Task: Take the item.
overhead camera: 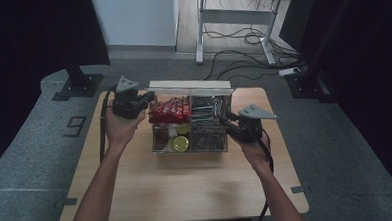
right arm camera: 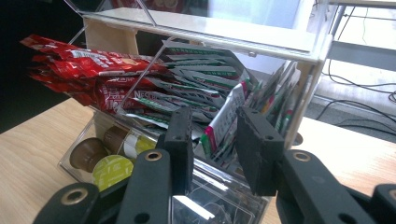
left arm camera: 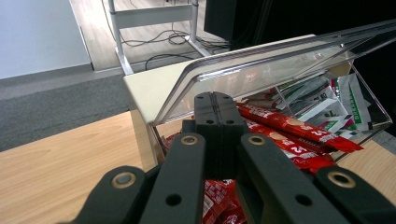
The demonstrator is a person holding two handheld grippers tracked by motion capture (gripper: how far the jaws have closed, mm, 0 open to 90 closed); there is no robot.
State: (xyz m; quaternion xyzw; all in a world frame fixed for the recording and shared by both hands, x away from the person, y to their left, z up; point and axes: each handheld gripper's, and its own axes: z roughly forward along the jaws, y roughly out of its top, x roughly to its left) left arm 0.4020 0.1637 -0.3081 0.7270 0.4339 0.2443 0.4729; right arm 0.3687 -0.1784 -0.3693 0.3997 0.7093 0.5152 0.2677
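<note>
Dim, grainy high view; brighter, sharper gripper views, glare on clear plastic.

Clear see-through box (overhead camera: 158, 144) with clear lid (left arm camera: 261, 65). Red packets (overhead camera: 170, 110) with white writing. White packets (right arm camera: 224, 116) with green stripes and bits of red. Brown pods (right arm camera: 86, 151). Yellow-green pod lids (overhead camera: 180, 143). Black left claw (left arm camera: 214, 105), black right claw (right arm camera: 215, 140). Light brown wood-grain counter (overhead camera: 187, 186). Grey carpet floor (overhead camera: 30, 147).

Both bare forearms reach forward, the black two-jaw left gripper (overhead camera: 147, 98) held with jaws pressed together, the black two-jaw right gripper (overhead camera: 224, 120) with jaws parted, nothing clamped between them.
</note>
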